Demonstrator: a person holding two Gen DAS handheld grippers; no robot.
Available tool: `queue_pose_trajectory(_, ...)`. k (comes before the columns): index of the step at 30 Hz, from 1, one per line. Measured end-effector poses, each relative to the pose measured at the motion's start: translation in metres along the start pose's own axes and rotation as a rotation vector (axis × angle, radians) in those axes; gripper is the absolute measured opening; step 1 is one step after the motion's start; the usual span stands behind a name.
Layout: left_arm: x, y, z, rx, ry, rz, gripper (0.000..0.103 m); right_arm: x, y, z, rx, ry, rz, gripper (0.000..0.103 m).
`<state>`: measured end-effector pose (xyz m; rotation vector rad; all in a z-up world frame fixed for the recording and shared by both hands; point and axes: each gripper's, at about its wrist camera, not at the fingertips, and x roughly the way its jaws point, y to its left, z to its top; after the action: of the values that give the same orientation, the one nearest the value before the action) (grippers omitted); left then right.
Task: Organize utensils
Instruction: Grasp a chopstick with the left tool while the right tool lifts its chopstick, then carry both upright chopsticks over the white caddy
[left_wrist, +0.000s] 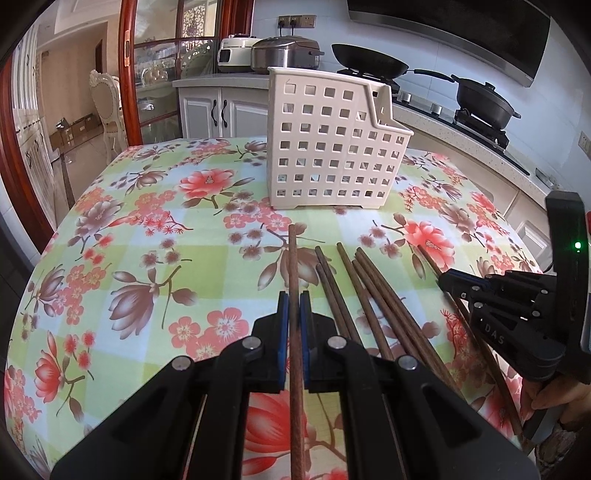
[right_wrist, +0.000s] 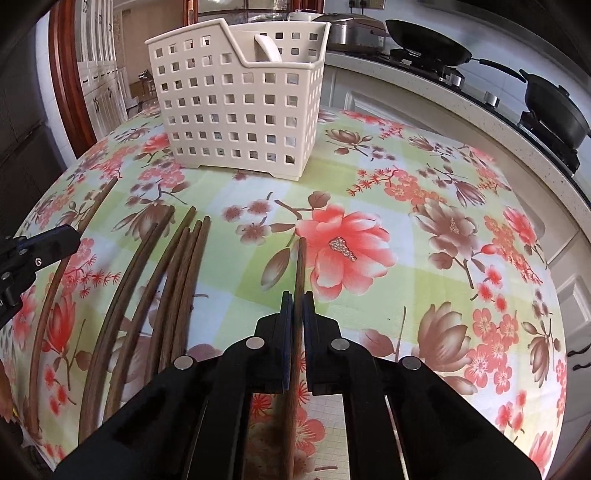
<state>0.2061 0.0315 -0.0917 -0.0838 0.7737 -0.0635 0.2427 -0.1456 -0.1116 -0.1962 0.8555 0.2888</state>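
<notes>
My left gripper (left_wrist: 294, 295) is shut on a brown wooden chopstick (left_wrist: 293, 258) that points toward the white perforated utensil basket (left_wrist: 332, 147) standing on the floral tablecloth. My right gripper (right_wrist: 297, 295) is shut on another chopstick (right_wrist: 300, 258); it also shows at the right of the left wrist view as the right gripper (left_wrist: 445, 278). Several loose chopsticks (left_wrist: 365, 291) lie on the cloth between the two grippers, seen as loose chopsticks (right_wrist: 177, 266) in the right wrist view. The basket (right_wrist: 240, 103) holds a white handled item (right_wrist: 267, 46).
The table (left_wrist: 147, 229) carries a green, red and brown flowered cloth. Behind it runs a kitchen counter (left_wrist: 461, 140) with a stove, a black pan (left_wrist: 365, 61), a lidded pot (left_wrist: 484, 99) and two cookers (left_wrist: 284, 53). A hand (left_wrist: 554, 398) holds the right gripper.
</notes>
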Motion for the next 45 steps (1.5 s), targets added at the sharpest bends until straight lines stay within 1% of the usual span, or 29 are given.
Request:
queue_pose_trajectory(4, -0.003, -0.001, 0.001, 0.0, -0.008, 0.0, 0.006, -0.015, -0.003, 0.004, 0.018, -0.055, 0.01, 0.006)
queue_pose_trajectory(10, -0.015, -0.004, 0.006, 0.007, -0.036, -0.003, 0.006, -0.046, -0.003, 0.015, 0.006, -0.149, 0.03, 0.006)
queue_pose_trajectory(21, -0.061, -0.014, 0.019, 0.04, -0.15, -0.012, 0.006, -0.101, -0.001, 0.025, 0.008, -0.309, 0.063, 0.006)
queue_pose_trajectory(32, -0.101, -0.021, 0.028, 0.054, -0.237, -0.027, 0.006, -0.135, -0.005, 0.026, 0.01, -0.397, 0.078, 0.006)
queue_pose_trajectory(45, -0.133, -0.027, 0.031, 0.073, -0.31, -0.02, 0.006, -0.166, 0.004, 0.026, -0.027, -0.469, 0.073, 0.006)
